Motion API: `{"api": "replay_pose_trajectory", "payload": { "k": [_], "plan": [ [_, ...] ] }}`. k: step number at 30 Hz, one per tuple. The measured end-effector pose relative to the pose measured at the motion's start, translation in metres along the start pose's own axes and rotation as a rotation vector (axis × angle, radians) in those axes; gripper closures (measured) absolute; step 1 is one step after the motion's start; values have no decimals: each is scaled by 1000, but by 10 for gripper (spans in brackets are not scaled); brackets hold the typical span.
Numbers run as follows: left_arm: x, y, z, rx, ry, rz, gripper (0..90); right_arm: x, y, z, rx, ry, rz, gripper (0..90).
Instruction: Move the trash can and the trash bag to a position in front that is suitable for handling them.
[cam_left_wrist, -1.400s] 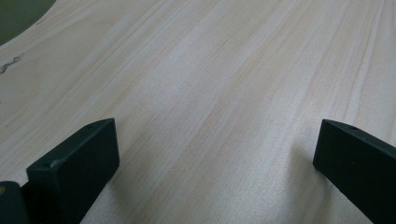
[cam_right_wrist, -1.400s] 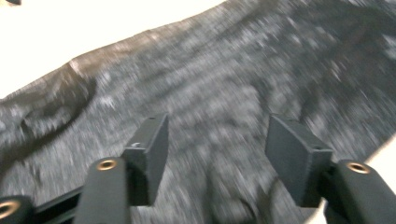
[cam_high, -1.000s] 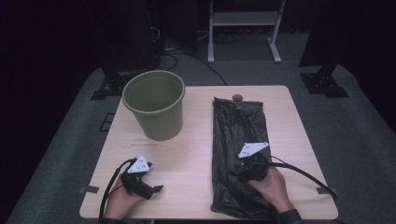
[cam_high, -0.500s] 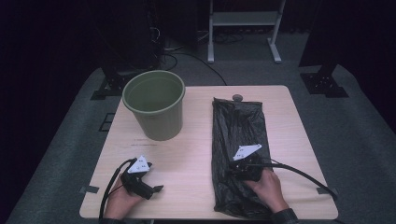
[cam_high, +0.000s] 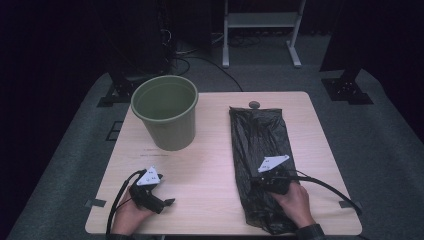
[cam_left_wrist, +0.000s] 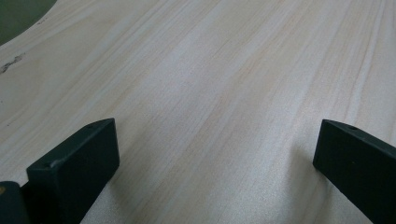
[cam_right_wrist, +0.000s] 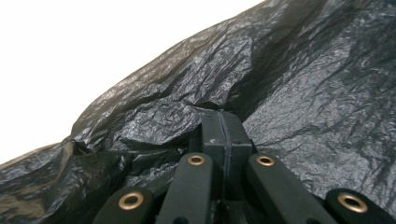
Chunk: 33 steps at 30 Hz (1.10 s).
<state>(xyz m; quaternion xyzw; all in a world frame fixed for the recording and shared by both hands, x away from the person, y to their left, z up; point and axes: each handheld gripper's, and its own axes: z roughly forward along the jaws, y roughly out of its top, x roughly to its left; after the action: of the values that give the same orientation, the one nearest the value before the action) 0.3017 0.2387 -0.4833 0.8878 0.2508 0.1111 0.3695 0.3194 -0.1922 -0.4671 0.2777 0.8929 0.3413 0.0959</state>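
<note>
A black plastic bag (cam_high: 260, 145) lies flat along the right half of the wooden table (cam_high: 210, 165). My right gripper (cam_high: 264, 176) rests on the bag's near part. Its jaws have just been closing, and in the right gripper view they stand pressed together (cam_right_wrist: 220, 116) with a raised fold of the bag (cam_right_wrist: 303, 93) pinched between them. My left gripper (cam_high: 162, 192) lies at the front left of the table. Its jaws are wide apart (cam_left_wrist: 215, 154) over bare wood, with nothing between them. A green bucket (cam_high: 165, 111) stands upright at the back left, its inside empty.
A small dark round object (cam_high: 254, 104) sits at the table's far edge, just beyond the bag. A white rack's legs (cam_high: 260, 30) stand on the floor behind the table. The bucket's edge (cam_left_wrist: 18, 14) shows at the top left of the left gripper view.
The right gripper has settled a little nearer the person on the bag, and a fold of plastic now sits pinched in it. The left gripper has not moved.
</note>
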Motion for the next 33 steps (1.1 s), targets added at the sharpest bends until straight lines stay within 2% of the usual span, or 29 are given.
{"api": "replay_pose_trajectory", "payload": {
  "k": [6,11,12,16,20,25,26,27,28,29,30,31,33],
  "plan": [
    [0,0,0,0,2,-2,0,-7,-20,-23,10,-5,16,896],
    [0,0,0,0,4,-3,0,-12,-38,-34,37,-23,21,890],
    [0,0,0,0,4,-4,0,-13,-42,-37,30,-21,23,888],
    [0,0,0,0,4,-4,0,-16,-51,-45,22,-25,30,832],
    [0,0,0,0,4,-4,0,-16,-48,-54,-6,-34,44,708],
    [0,0,0,0,4,-4,0,-14,-35,-62,-51,-42,59,485],
    [0,0,0,0,4,-4,0,-14,-35,-62,-51,-42,59,485],
    [0,0,0,0,4,-4,0,-15,-32,-61,-60,-41,61,431],
    [0,0,0,0,4,-4,0,-17,-25,-59,-73,-55,66,302],
    [0,0,0,0,4,-4,0,-17,-25,-59,-73,-55,66,302],
    [0,0,0,0,4,-4,0,-20,-19,-54,-80,-84,68,207],
    [0,0,0,0,4,-4,0,-20,-19,-54,-80,-84,68,207],
    [0,0,0,1,4,-4,0,-26,-14,-46,-115,-67,79,164]
  ]
}}
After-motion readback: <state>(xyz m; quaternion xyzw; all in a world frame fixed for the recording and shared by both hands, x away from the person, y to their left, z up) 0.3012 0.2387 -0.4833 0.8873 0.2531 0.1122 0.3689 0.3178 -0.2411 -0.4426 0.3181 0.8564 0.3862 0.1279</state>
